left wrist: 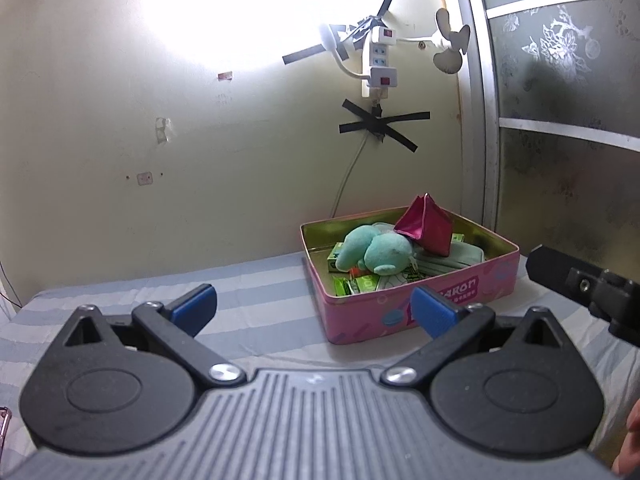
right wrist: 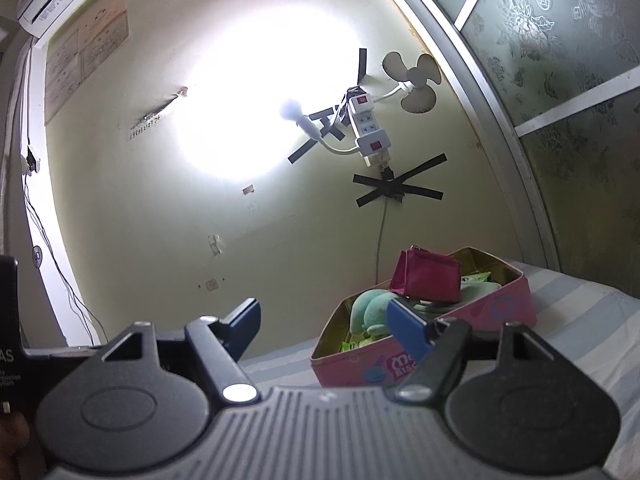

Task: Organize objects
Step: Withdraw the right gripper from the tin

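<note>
The left gripper (left wrist: pixel 314 306) hangs over a blue-and-white striped bedsheet (left wrist: pixel 248 316), its blue-padded jaws spread wide with nothing between them. Just ahead of its right-hand finger and slightly to the right stands an open pink biscuit tin (left wrist: pixel 404 308), resting on the sheet. Part of the right gripper's black body pokes in at the right edge of the left wrist view, beside the tin. The right gripper (right wrist: pixel 326 326) is likewise parted and empty, with the same tin (right wrist: pixel 496 312) ahead and to its right, partly hidden by its right finger.

Inside the tin lie a mint-green plush toy (left wrist: pixel 376 252), a magenta coin purse (left wrist: pixel 426 228) propped on top toward the far side, a grey-green pouch (left wrist: pixel 448 264) under the purse, and bright green packets (left wrist: pixel 356 284) on the bottom.

Farther off, on the pale green wall beyond the tin, a white power strip (left wrist: pixel 380 60) is fixed with crossed strips of black tape (left wrist: pixel 380 126), a small white fan (left wrist: pixel 452 46) and a glaring lamp (right wrist: pixel 294 112) plugged into it. A frosted floral glass door (left wrist: pixel 568 80) closes off the right.
</note>
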Demonstrator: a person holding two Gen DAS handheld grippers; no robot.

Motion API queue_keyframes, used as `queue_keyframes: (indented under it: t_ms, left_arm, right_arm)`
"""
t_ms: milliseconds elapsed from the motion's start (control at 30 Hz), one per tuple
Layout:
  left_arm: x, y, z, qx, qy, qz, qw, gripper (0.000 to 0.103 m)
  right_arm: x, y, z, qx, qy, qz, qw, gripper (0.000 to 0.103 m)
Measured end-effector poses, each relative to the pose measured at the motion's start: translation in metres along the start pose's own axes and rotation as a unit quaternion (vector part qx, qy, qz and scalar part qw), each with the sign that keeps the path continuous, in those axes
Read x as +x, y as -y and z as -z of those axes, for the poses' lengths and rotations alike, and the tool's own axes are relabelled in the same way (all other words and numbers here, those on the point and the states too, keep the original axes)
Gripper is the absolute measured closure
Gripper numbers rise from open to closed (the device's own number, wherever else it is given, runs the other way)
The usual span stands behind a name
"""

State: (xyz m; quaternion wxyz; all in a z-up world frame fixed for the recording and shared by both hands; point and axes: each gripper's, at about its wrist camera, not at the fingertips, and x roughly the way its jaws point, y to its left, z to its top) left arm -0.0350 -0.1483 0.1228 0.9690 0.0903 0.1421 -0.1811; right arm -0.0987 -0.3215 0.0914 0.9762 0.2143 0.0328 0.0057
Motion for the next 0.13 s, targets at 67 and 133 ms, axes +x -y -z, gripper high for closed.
queue_keyframes:
  t_ms: [67,133]
  left_arm:
    - [-0.0012,0.0006,-0.0007,-0.001,-0.001,0.001,1.0,0.0]
    - [-0.0014,0.001,-0.0014,-0.002,-0.002,-0.002,1.0,0.0]
  right_arm:
    - [-0.0015,-0.0004,-0.0004,0.0,0.002,0.0,1.0,0.031]
    - [-0.0028,-0.0001,-0.0008,0.001,0.004,0.002,1.0,0.026]
